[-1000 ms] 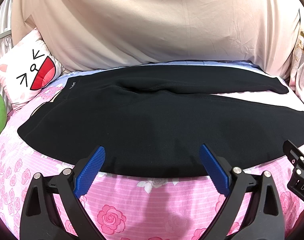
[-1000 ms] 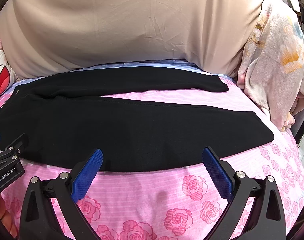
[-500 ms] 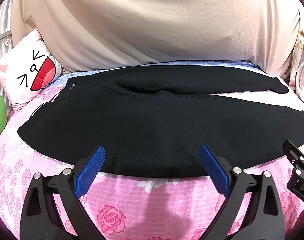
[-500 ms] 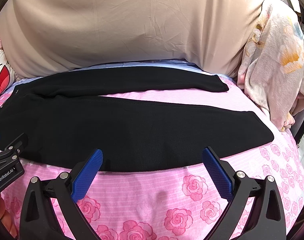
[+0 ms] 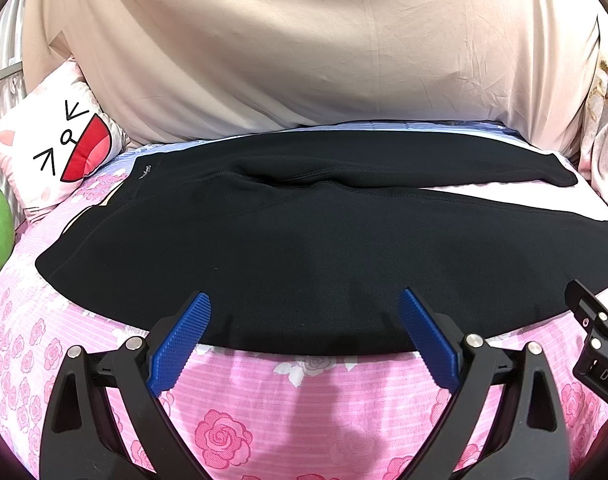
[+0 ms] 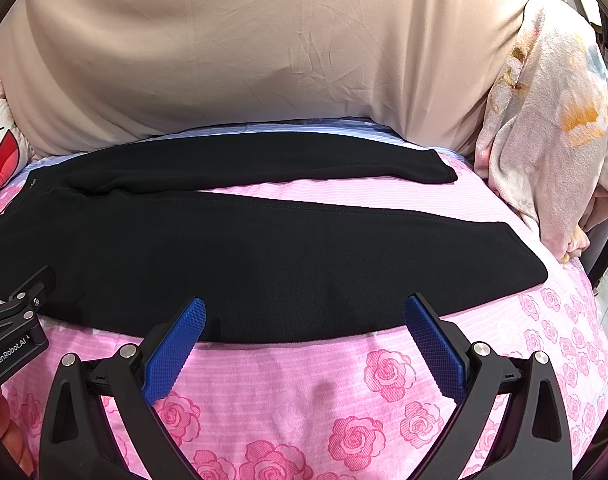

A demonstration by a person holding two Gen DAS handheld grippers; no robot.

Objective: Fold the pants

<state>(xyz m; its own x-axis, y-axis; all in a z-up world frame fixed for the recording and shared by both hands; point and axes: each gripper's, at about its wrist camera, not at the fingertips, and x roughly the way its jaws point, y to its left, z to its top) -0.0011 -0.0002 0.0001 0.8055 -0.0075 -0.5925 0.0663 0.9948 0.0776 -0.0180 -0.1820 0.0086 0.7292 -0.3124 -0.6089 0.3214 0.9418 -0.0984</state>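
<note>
Nearest, the left hand-held gripper [image 5: 304, 320] and the right hand-held gripper [image 6: 306, 322] are hovering side by side with jaws spread wide, gripping nothing, just short of the near hem line. The black pants [image 5: 304, 240] are lying flat across the pink rose-print bed [image 6: 304, 392], waist to the left, legs splayed rightward. Being soft, limp fleece, they are probably going to sag, so pinching the near leg's edge looks wisest. Beyond, a beige sheet [image 5: 324, 48] is hanging.
</note>
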